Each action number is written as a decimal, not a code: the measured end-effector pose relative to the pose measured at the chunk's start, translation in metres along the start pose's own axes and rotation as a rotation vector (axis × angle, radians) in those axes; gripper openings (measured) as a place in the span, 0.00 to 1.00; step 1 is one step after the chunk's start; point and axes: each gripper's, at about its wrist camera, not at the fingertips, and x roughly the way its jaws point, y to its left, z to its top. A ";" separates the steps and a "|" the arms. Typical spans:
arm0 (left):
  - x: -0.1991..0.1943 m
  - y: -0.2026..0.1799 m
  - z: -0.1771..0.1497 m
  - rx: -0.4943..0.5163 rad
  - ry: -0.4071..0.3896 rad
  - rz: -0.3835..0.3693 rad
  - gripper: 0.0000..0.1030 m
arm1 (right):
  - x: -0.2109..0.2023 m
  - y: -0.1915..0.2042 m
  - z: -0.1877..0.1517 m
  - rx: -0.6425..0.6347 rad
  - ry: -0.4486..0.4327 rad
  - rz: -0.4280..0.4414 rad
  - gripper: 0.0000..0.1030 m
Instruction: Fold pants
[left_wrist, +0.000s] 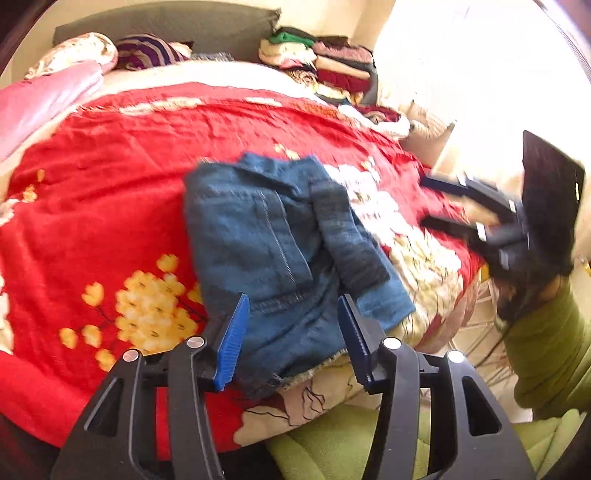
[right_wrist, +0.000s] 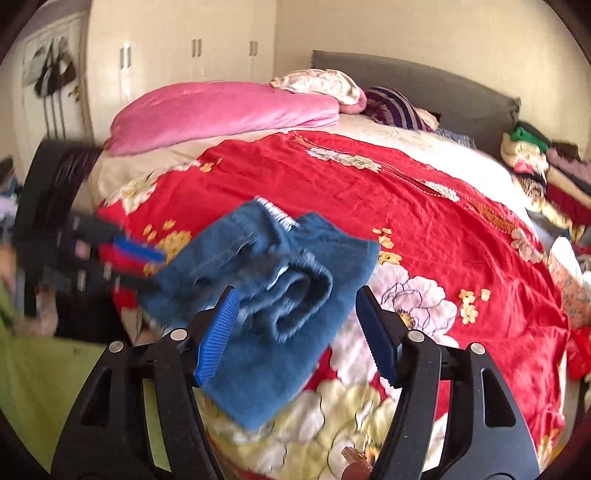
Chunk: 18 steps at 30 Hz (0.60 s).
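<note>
A bed (left_wrist: 110, 229) with a red flowered cover (right_wrist: 406, 206) fills the space ahead of both tools. At its far side, well beyond the tools, lie a pink quilt (right_wrist: 221, 110) and a striped pillow (right_wrist: 399, 107) against a grey headboard (right_wrist: 443, 85), with a stack of folded clothes (left_wrist: 332, 70) in the far corner.

The blue denim pants (left_wrist: 266, 236) lie folded into a compact bundle near the bed's close edge, just ahead of the left tool (left_wrist: 293, 339) and the right tool (right_wrist: 297, 336). In the right wrist view, the rolled leg ends show on top of the bundle.

Each tool's blue pads stand spread apart, with nothing pinched; the denim lies beyond and below them. A green sleeve (left_wrist: 546, 332) shows behind the right tool.
</note>
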 end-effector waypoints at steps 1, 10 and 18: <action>-0.003 0.003 0.004 -0.010 -0.009 0.009 0.48 | -0.002 0.004 -0.004 -0.008 -0.002 0.010 0.57; 0.022 0.027 0.043 -0.041 0.053 0.096 0.34 | 0.014 0.079 -0.007 -0.257 -0.003 0.169 0.56; 0.057 0.032 0.051 -0.052 0.100 0.085 0.34 | 0.066 0.122 -0.008 -0.440 0.072 0.207 0.11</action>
